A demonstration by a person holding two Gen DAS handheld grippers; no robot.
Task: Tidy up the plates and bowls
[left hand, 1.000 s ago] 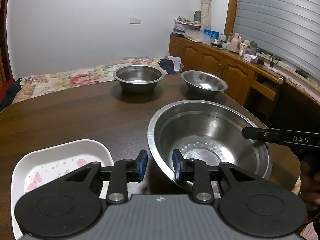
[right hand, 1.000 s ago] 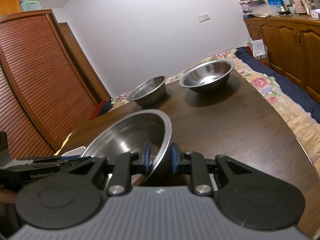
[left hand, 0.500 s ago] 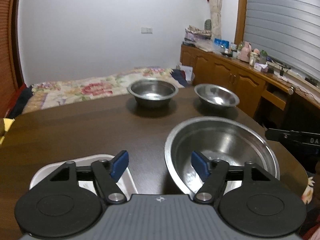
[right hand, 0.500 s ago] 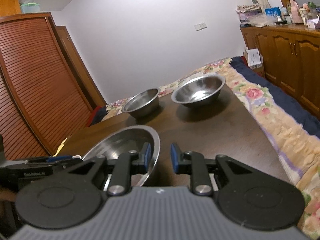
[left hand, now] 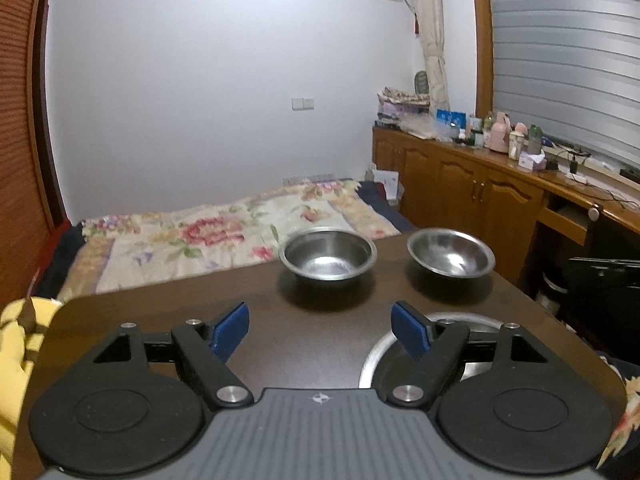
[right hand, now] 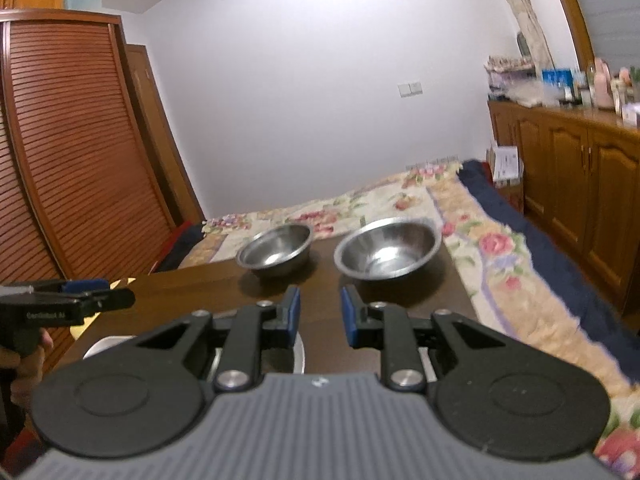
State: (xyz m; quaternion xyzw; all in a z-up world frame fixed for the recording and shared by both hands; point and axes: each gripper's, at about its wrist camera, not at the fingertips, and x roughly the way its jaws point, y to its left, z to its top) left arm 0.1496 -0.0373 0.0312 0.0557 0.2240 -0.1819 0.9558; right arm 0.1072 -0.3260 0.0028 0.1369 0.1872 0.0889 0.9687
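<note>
Your left hand-held gripper (left hand: 320, 328) has its blue-padded jaws spread wide over the dark, polished wooden surface (left hand: 160, 312), with nothing between them; they have just been opening. Your right hand-held gripper (right hand: 318, 314) keeps a narrow gap between its blue pads, and that gap is empty too.

The large steel bowl (left hand: 476, 322), round with a broad flat rim and a brushed inside, sits on the surface just under and behind your left gripper's right-hand finger (left hand: 412, 332), mostly hidden by it. At the far edge stand two smaller steel bowls: the deep bowl (left hand: 328, 254), straight-walled, and the shallow bowl (left hand: 450, 253), flared, side by side and apart. From the right view a rounded white edge, likely the white tray (right hand: 104, 346), shows low on the left behind your gripper.

Beyond the surface lies a bed with a flowered quilt (left hand: 208, 232); wooden cabinets (left hand: 460, 192) line the right wall.

A second ago your left jaws were nearly closed beside the large bowl's rim and your right jaws held that rim. Now both grippers are off it, the bowl rests flat, and both views sit higher, showing more wall and less of the surface.
</note>
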